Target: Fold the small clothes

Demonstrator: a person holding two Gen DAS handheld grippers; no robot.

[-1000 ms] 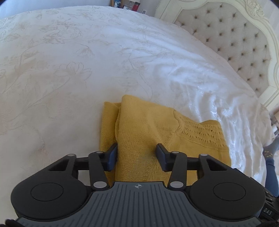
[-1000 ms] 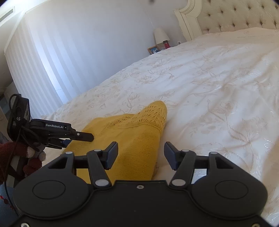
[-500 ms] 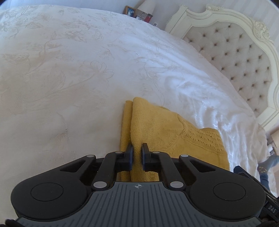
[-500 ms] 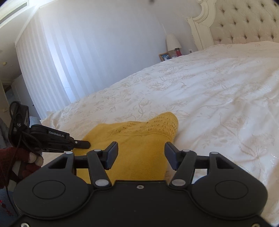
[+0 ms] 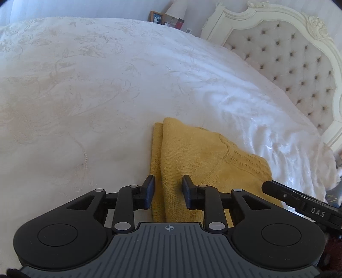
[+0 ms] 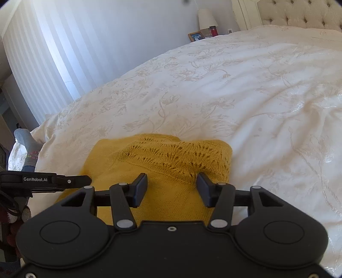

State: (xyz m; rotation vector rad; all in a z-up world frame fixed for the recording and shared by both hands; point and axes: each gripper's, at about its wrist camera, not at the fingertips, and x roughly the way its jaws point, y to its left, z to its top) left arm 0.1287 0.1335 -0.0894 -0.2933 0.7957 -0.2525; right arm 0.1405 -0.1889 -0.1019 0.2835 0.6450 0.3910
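From the left wrist view, we look down over our left tool (image 5: 167, 195), whose jaws are opening from a narrow gap; a ridge of the folded yellow knit sweater (image 5: 192, 154) lies between them, and the pads do not press on it. The sweater rests on the near part of the bed's white floral bedspread (image 5: 85, 85), folded into a stack with a second layer showing along its left edge and a lace-pattern band toward the right. Our right tool (image 5: 299, 201) reaches in from the right, its black tip just over the sweater's near right corner. Far right stands a tufted cream headboard (image 5: 288, 59); at the far edge a picture frame (image 5: 157, 17) and small items sit beside the bed.

From the right wrist view, our right tool (image 6: 172, 190) stands moderately wide over the sweater (image 6: 166, 154), with the lace band just beyond the pads and nothing gripped. The left tool (image 6: 64, 181) enters from the left at the sweater's left edge. A grey socked foot (image 6: 28, 147) shows at the far left beside the bed. Far off we see a lamp (image 6: 206, 18), a picture frame (image 6: 195, 36) and white vertical blinds (image 6: 42, 53).
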